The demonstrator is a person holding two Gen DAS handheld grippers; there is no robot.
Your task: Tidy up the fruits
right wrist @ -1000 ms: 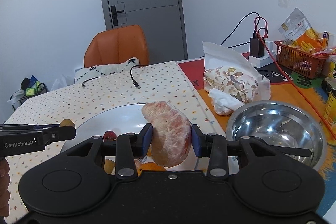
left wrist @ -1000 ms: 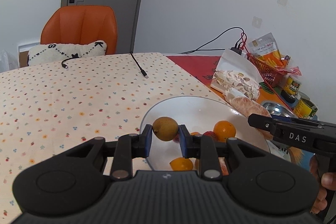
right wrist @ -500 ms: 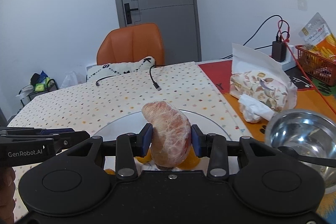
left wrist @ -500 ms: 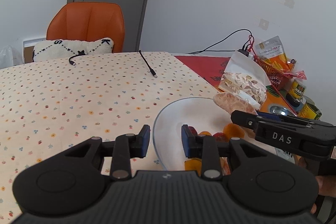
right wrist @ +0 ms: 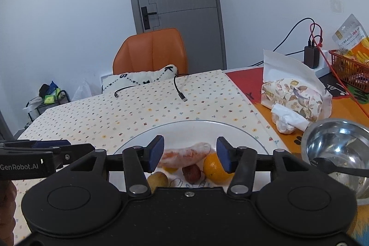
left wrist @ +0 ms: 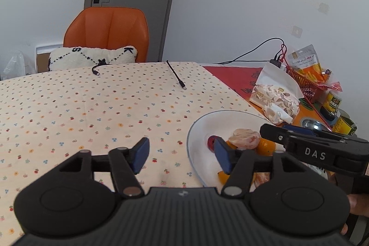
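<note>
Left tool (left wrist: 181,155): jaws spread wide, nothing in them, hovering over the dotted cloth on the desk (left wrist: 92,112) just left of the plate (left wrist: 198,128).

Plate is white, round, sits on the cloth near its right edge. Fruit clustered at the near side of it, all touching or nearly so. In the right wrist view, left to right: brownish kiwi-like fruit (right wrist: 157,179) at the near rim, small yellow piece (right wrist: 170,169), red lychee-like fruit (right wrist: 191,173), orange (right wrist: 215,168).

Peeled pomelo segment (right wrist: 188,155) lies on top of the pile: pale pink-orange, white membrane, elongated and slightly curved. Long axis runs roughly left-right in the right wrist view, right end tipped a bit up and away; rests against the orange.

Right tool (right wrist: 190,153): jaws wide apart, gripping nothing, straddling the segment without touching it.

Steel bowl (right wrist: 334,149) with a spoon sits right of the plate, tissue pack (right wrist: 293,93) behind it.
</note>
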